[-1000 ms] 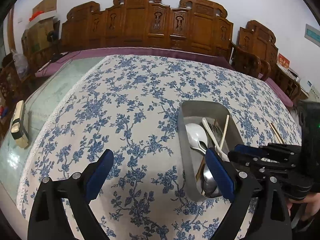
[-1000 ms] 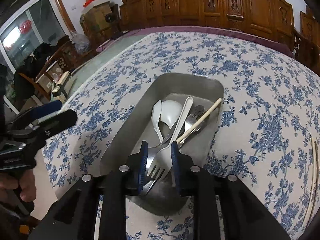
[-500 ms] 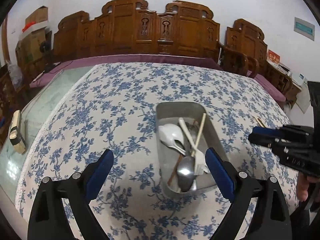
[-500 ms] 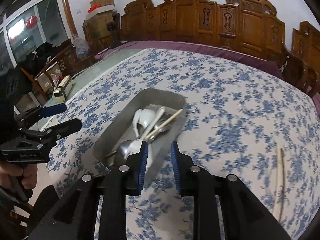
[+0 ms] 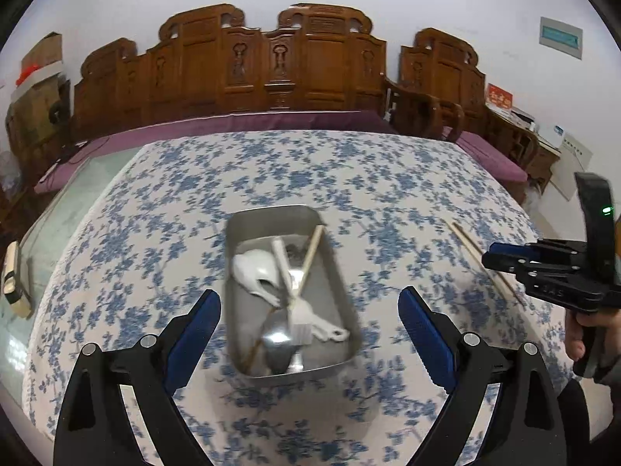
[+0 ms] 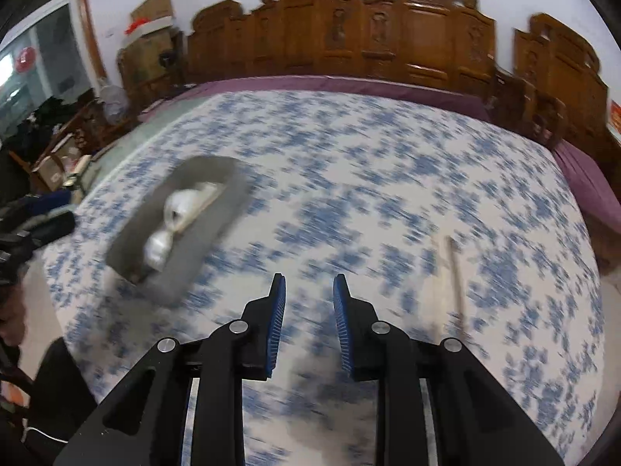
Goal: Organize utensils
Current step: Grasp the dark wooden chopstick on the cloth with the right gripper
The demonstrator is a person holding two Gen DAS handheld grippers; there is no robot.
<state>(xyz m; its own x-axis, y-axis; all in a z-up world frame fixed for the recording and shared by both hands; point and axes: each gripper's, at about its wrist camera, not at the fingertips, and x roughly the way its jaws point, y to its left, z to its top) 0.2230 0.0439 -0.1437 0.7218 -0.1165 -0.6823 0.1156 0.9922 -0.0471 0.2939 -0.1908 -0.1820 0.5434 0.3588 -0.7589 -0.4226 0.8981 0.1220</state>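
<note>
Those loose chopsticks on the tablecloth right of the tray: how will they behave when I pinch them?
The chopsticks look thin, rigid and light, so they probably won't bend. They lie flat on the soft tablecloth, so a grip may catch fabric. Being slender, they may roll or splay apart.

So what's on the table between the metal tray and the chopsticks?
Nothing, just bare flowered tablecloth between the metal tray and the chopsticks, shown in the left wrist view.

I see a white tablecloth patterned with blue flowers. My grey metal tray holds white spoons. Claw pads are blue.
</note>
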